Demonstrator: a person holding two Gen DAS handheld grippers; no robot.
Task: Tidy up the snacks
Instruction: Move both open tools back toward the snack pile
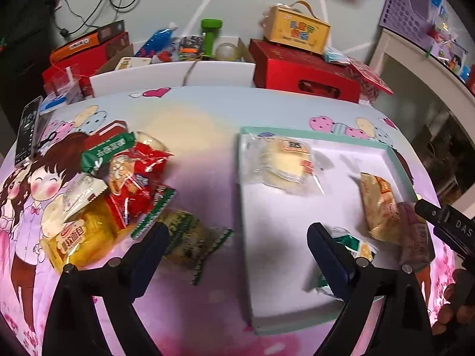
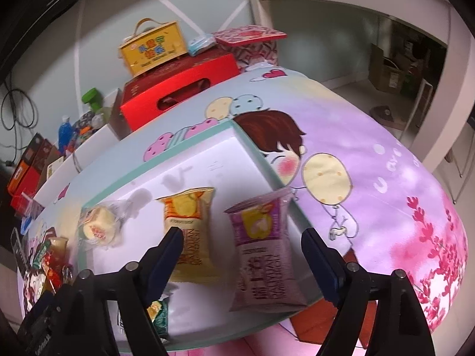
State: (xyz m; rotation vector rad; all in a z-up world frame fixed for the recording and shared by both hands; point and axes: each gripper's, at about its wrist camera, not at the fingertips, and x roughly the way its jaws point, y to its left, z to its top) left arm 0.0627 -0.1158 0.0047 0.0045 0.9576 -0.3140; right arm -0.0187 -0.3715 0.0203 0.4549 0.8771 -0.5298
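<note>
Both grippers, left gripper and right gripper, hang wide and empty. The purple snack packet overhangs the white tray's mint rim; nudge it fully inside before releasing attention.

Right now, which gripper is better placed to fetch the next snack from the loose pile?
Left. The left gripper is open, with the snack pile just beyond its left finger, outside the tray. The right gripper hangs open over the tray's purple packet, far from the pile.
</note>
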